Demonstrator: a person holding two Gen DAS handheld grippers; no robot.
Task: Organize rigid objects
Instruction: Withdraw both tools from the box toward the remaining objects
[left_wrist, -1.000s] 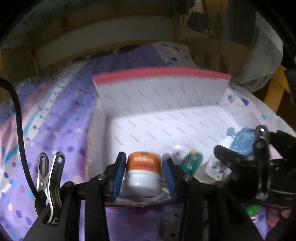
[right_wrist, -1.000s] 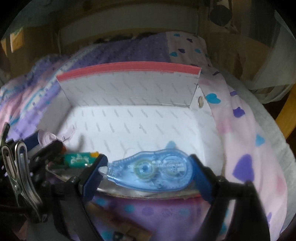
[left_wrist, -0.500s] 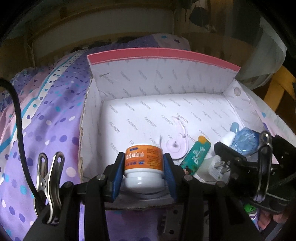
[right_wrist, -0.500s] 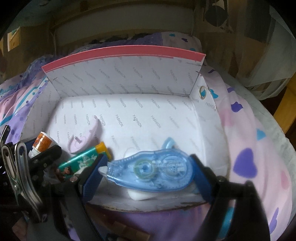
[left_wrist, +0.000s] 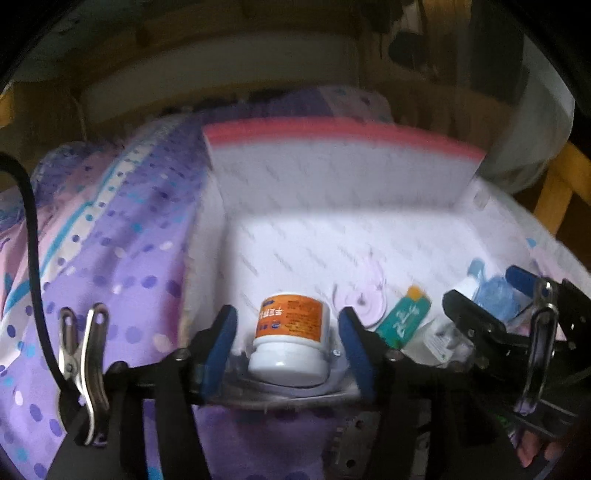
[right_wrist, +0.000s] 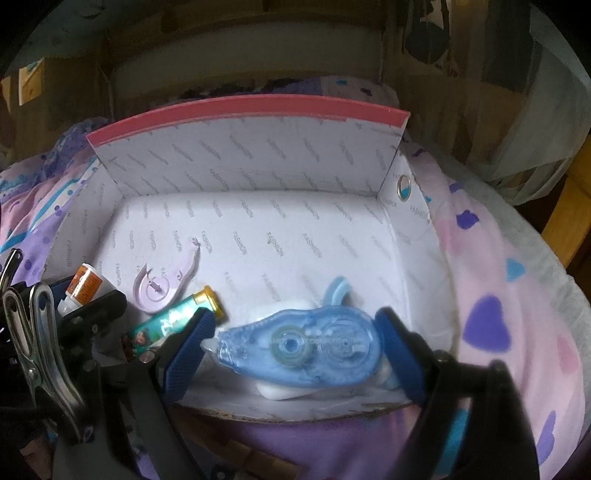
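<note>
A white cardboard box (left_wrist: 332, 173) with a pink top edge lies open on the bed. Near its front left corner, a white jar with an orange label (left_wrist: 290, 325) rests cap toward me, between the blue pads of my left gripper (left_wrist: 286, 317). Those jaws are opening, with a gap on each side of the jar. In the right wrist view, my right gripper (right_wrist: 295, 317) is shut on a blue correction tape (right_wrist: 303, 347), held lengthwise just above the box floor (right_wrist: 258, 229). The jar (right_wrist: 86, 282) shows there at far left.
On the box floor lie a pink tape dispenser (right_wrist: 162, 280), a green tube with a gold cap (right_wrist: 173, 321) and a white item (right_wrist: 280, 393) under the blue tape. Purple dotted bedding (left_wrist: 110, 258) lies left, pink heart-print bedding (right_wrist: 498, 295) right, a wooden frame (left_wrist: 554, 192) beyond.
The left pads have parted from the orange-labelled jar, which now sits free in the box. The right gripper still holds the blue tape, now lower over the box floor.
</note>
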